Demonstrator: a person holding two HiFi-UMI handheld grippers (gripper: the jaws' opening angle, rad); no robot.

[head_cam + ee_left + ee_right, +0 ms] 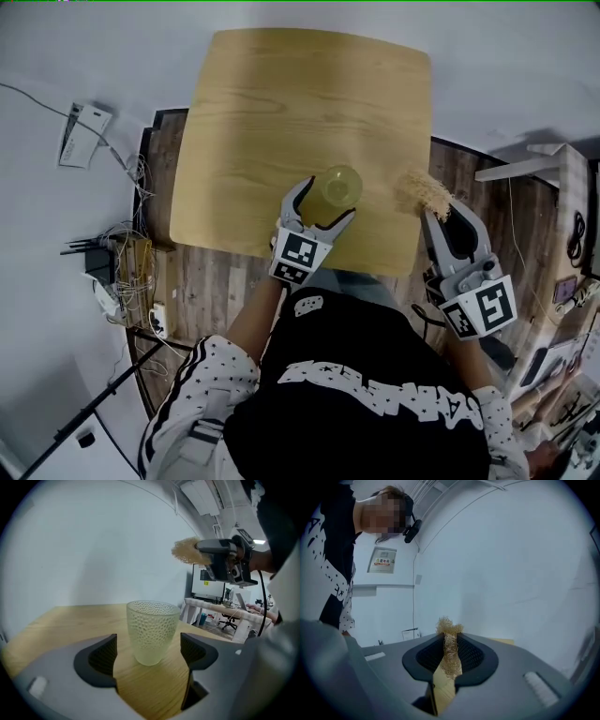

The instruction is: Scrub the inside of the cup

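step: likely cup (152, 630) grasp | left gripper (151, 656): agape astride cup (no contact) | right gripper (449, 660): clamped on scrubber (450, 630), right of cup | next: close left

The translucent pale-green tumbler cup (153, 630) is dimpled and faintly glossy, the light wooden table (281, 122) smooth and matt with grain — the tan scrub wad (450, 644) coarse, wiry fibre
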